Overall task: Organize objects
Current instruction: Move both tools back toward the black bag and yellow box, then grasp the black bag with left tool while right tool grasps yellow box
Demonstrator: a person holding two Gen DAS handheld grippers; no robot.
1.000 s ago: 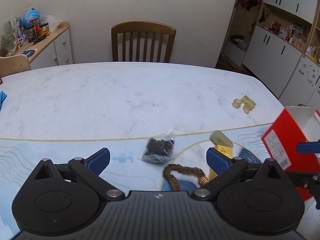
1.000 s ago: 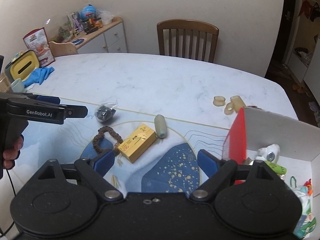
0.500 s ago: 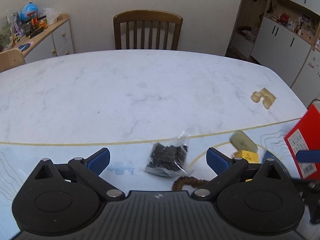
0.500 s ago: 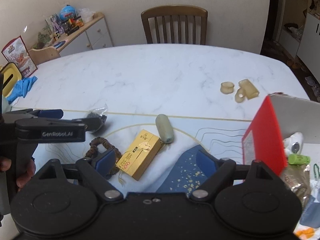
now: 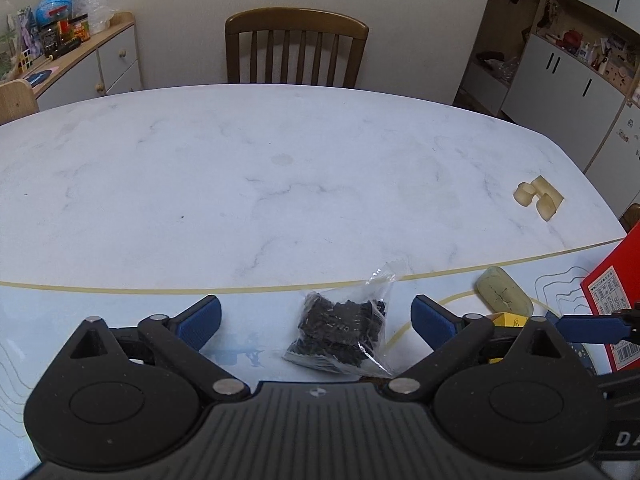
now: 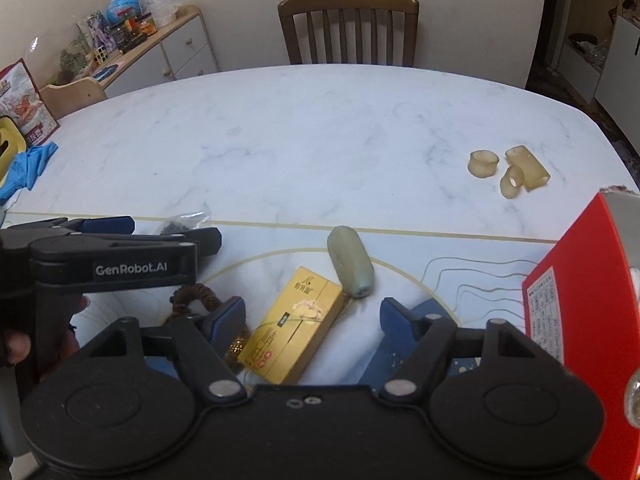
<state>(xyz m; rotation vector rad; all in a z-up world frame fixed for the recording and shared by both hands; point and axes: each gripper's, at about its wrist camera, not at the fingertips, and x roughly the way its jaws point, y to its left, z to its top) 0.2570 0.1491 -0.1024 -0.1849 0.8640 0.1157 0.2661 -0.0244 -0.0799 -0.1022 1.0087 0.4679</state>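
Note:
A clear bag of small black pieces [image 5: 340, 330] lies on the pale mat between the fingers of my open left gripper [image 5: 316, 320]; in the right wrist view the bag [image 6: 182, 224] peeks out behind that gripper. My right gripper [image 6: 312, 320] is open over a yellow box [image 6: 294, 326]. A pale green oval piece [image 6: 350, 266] lies just beyond the box and also shows in the left wrist view [image 5: 504, 296]. A brown bead bracelet [image 6: 196, 298] lies left of the box. A red box [image 6: 588, 316] with an open top stands at the right.
Three yellowish rings [image 6: 508, 168] lie on the marble table [image 6: 320, 128] at the far right. A wooden chair [image 6: 348, 24] stands behind the table. A blue cloth [image 6: 26, 166] lies at the left edge. A cluttered sideboard [image 6: 160, 44] stands by the wall.
My left gripper has moved forward, so the bag of black pieces now lies between its fingers. My right gripper has come lower and closer to the yellow box.

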